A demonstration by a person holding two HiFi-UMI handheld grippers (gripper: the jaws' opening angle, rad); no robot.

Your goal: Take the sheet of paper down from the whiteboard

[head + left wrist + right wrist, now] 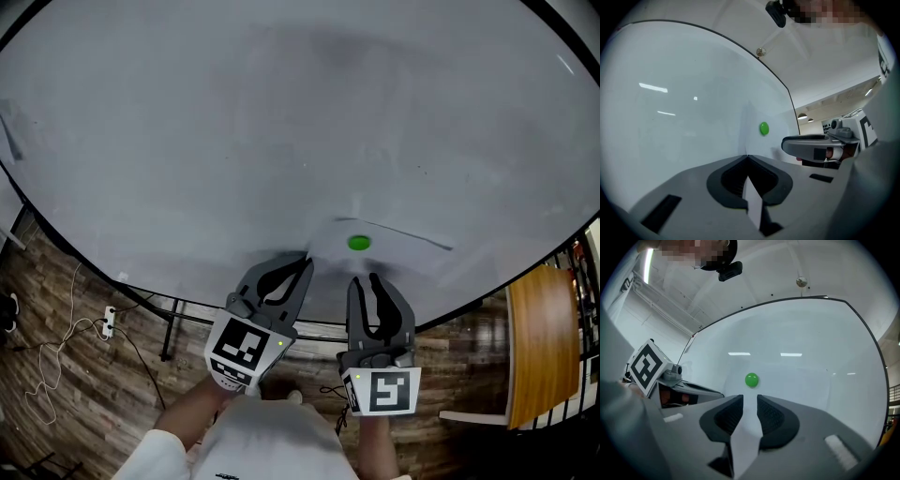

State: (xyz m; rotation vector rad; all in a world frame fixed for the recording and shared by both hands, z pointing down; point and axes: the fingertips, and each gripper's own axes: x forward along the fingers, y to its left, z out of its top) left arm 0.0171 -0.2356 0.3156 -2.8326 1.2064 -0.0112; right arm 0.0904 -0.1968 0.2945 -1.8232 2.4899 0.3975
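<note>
A: Looking down the whiteboard (281, 141), there's the sheet of paper (405, 255), low on the board and toward the right, pinned by a round green magnet (358, 244).

B: Both tools are right at its lower edge. The left hand-held gripper (303, 265) has its jaws together on the left end of that edge. Its own view shows a white sliver of paper pinched between the dark pads.

A: And the right hand-held gripper (366, 279)?

B: Just beside the left one, directly below the magnet. Its jaws are narrowly apart, with a clear gap between the pads, and the paper's edge runs through that gap. The pads aren't pressing on it, so nothing is held on that side.

A: In the right gripper view the magnet sits just above the jaw tips, dead centre.

B: In the left gripper view it's up and to the right of the closed tips, and the other tool's finger pokes in from the right.

A: Each marker cube faces the head camera, with a hand behind each.

B: Under the board there's a wood-pattern floor (84, 394), with a pale cable (52, 361) trailing over it at the left.
</note>
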